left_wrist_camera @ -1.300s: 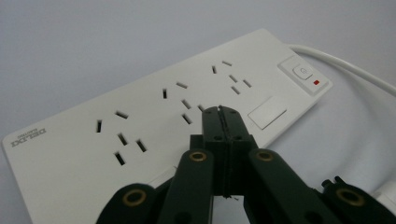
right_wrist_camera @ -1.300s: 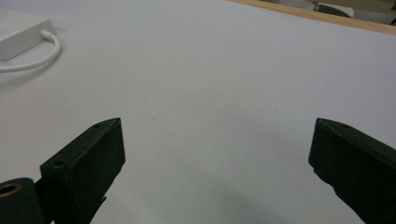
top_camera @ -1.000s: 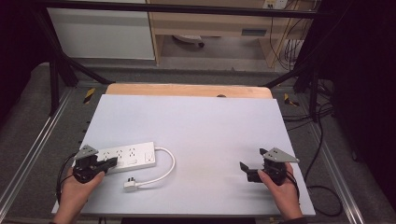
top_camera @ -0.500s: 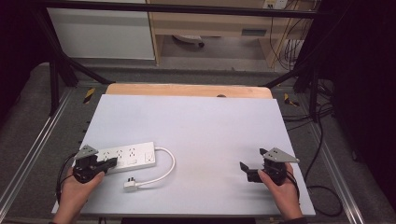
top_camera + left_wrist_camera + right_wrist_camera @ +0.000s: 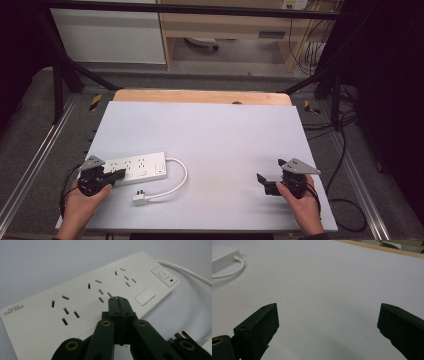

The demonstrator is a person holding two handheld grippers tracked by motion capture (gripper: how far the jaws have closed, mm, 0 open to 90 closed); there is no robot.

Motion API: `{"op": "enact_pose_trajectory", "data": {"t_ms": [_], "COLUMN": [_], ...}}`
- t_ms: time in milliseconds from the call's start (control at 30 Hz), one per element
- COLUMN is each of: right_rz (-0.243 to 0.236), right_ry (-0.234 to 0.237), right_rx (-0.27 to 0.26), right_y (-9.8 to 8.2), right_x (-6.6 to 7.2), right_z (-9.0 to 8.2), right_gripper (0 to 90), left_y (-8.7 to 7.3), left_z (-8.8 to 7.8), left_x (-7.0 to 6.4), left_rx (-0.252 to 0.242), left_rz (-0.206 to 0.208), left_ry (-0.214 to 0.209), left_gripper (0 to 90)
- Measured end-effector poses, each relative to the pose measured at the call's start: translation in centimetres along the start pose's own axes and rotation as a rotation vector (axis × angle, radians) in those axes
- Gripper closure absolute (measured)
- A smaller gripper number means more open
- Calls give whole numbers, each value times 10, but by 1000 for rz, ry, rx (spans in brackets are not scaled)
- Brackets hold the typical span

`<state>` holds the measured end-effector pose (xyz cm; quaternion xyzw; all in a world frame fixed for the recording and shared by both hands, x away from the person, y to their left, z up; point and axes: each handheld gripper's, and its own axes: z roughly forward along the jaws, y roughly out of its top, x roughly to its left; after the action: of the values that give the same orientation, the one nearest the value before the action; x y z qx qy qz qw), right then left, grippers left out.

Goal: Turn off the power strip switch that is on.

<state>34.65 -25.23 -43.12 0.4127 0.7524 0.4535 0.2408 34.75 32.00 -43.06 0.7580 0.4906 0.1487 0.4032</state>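
A white power strip (image 5: 134, 168) (image 5: 82, 302) lies at the table's front left, with several sockets, a switch and a red lamp at its right end. Its white cable (image 5: 175, 182) (image 5: 190, 277) (image 5: 227, 271) loops to a plug (image 5: 141, 198) lying on the table in front of it. My left gripper (image 5: 120, 173) (image 5: 118, 298) is shut with nothing between its jaws, its tips over the strip's near edge. At the front right my right gripper (image 5: 270, 172) (image 5: 327, 322) stands open above bare table, pointing left, nothing between its jaws.
The table (image 5: 210, 135) has a pale grey top with a wooden strip (image 5: 200, 96) along its far edge. Metal rails (image 5: 45, 150) run along both sides. Behind stand a white cabinet (image 5: 110, 35) and a wooden shelf (image 5: 235, 25); cables (image 5: 345, 200) hang at the right.
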Motion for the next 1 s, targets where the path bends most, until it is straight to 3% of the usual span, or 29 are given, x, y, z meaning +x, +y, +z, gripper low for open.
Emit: {"op": "enact_pose_trajectory", "data": {"t_ms": [867,1000], "right_rz": [-3,-2], "right_ry": [2,2], "right_rx": [2,2], "right_y": [0,0], "right_x": [0,1], "right_z": [0,0], "right_gripper": [43,43], "left_y": [-1,-3], "left_z": [1,0], "left_x": [1,6], "left_rx": [14,-3], "left_rz": [-2,-29], "left_ry": [1,-28], "left_gripper": [900,900]}}
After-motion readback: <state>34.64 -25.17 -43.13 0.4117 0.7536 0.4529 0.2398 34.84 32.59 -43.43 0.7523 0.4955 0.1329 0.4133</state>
